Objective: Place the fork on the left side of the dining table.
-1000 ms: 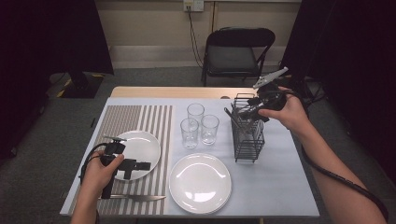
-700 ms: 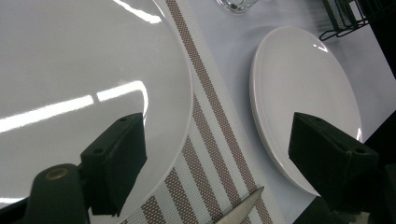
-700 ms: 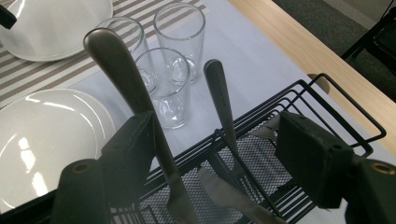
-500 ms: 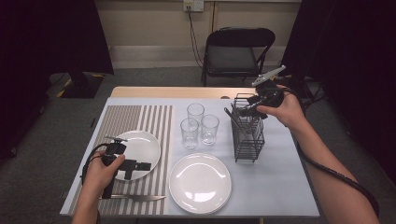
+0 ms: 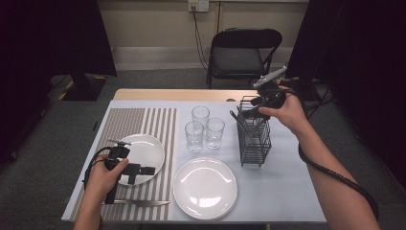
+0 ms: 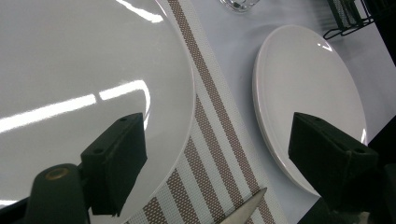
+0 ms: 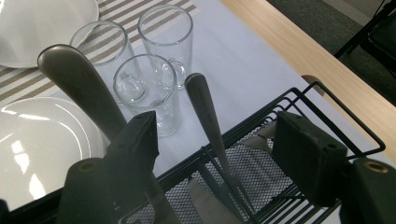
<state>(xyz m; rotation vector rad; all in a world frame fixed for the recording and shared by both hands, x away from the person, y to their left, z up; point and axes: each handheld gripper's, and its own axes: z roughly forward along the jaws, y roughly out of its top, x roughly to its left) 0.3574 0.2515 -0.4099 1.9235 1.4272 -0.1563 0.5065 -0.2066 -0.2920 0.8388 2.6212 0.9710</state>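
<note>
A black wire cutlery caddy [image 5: 253,140] stands right of three glasses [image 5: 203,127]. My right gripper [image 5: 255,109] hovers over its top, jaws open. In the right gripper view, a slim metal handle [image 7: 204,109] rises from the caddy [image 7: 299,109] into the gap between the jaws of the right gripper [image 7: 219,158], touching neither pad. A broader handle [image 7: 77,79] stands beside the left jaw. My left gripper [image 5: 139,170] rests open over the rim of a white plate [image 5: 143,146] on the striped placemat [image 5: 124,124]. The left gripper [image 6: 222,161] has nothing between its jaws.
A second white plate [image 5: 205,188] lies at the front centre. A knife [image 5: 139,203] lies along the placemat's front edge, its tip [image 6: 243,212] near my left jaws. A black folding chair [image 5: 244,52] stands beyond the table. A cable trails from the right hand.
The right hand has shifted slightly above the caddy. The left hand and its gripper have stayed where they were.
</note>
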